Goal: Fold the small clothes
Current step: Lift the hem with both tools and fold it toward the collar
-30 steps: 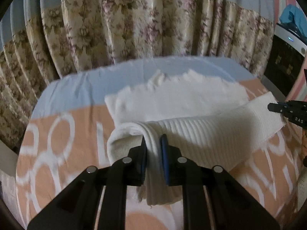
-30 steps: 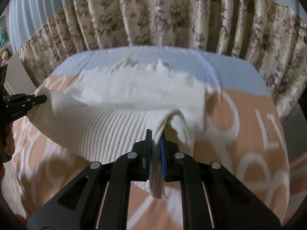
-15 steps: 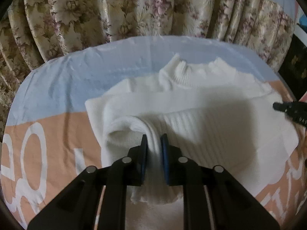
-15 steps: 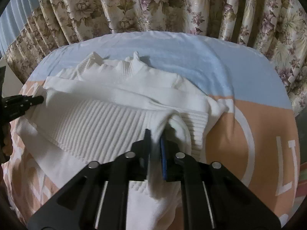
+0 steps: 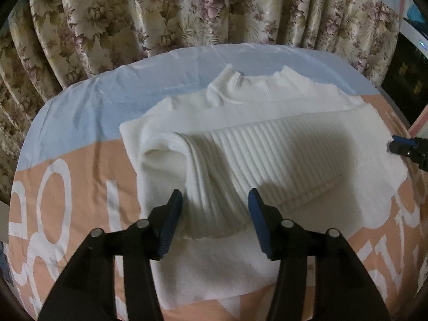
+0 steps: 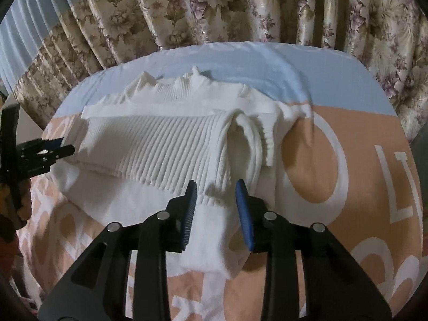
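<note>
Where the ribbed lower half has been doubled over the upper body, a white knitted sweater (image 5: 267, 144) lies flat on a bed sheet (image 5: 80, 176) printed in peach with large white letters and a pale blue band along its far edge. In the left wrist view the sweater fills the centre, its high neck at twelve o'clock, and the folded ribbed edge runs from about four o'clock round to nine o'clock. In the right wrist view the same sweater (image 6: 160, 147) spreads from the centre toward nine o'clock, with a bunched sleeve at about one o'clock.

The left gripper (image 5: 215, 215) hovers at six o'clock over one end of the fold. Its jaws are opening, blue pads standing well apart; a ridge of ribbed knit lies between them, but neither pad presses on it. The right gripper (image 6: 216, 202) sits at six o'clock in its own view, over the other end of the fold. Its jaws are also opening, set narrower than the left pair, with a strip of white fabric in the gap and no pad pinching it.

Each gripper shows at the edge of the other's view, at three o'clock and at nine o'clock. Floral curtains (image 5: 214, 10) hang behind the bed from ten to two o'clock.
</note>
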Action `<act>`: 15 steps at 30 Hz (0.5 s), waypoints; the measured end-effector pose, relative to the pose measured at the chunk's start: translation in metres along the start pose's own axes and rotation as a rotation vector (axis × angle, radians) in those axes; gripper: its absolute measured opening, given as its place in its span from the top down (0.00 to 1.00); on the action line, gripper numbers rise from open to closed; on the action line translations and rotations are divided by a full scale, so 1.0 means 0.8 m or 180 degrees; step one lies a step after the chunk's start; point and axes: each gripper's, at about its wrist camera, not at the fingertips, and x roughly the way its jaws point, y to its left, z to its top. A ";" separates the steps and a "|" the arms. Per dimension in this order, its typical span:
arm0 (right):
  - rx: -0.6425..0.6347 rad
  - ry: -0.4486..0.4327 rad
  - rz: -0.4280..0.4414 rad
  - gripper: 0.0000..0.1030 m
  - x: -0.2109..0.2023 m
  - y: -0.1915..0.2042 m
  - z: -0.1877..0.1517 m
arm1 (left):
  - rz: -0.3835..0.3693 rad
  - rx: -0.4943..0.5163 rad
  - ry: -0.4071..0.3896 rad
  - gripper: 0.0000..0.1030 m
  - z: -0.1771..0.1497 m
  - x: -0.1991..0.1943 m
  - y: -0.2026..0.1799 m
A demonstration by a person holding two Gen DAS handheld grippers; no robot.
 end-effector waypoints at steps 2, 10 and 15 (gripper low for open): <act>-0.0004 0.0030 0.0004 0.70 0.006 0.002 0.001 | 0.0010 0.0007 0.0004 0.59 0.001 0.005 -0.003; -0.0612 -0.0002 -0.0284 0.94 0.012 0.039 0.013 | 0.0070 0.0145 -0.0136 0.85 0.009 -0.004 -0.008; -0.0416 -0.0260 -0.0048 0.94 -0.008 0.028 0.066 | 0.0125 0.0136 -0.0315 0.85 0.044 -0.014 0.006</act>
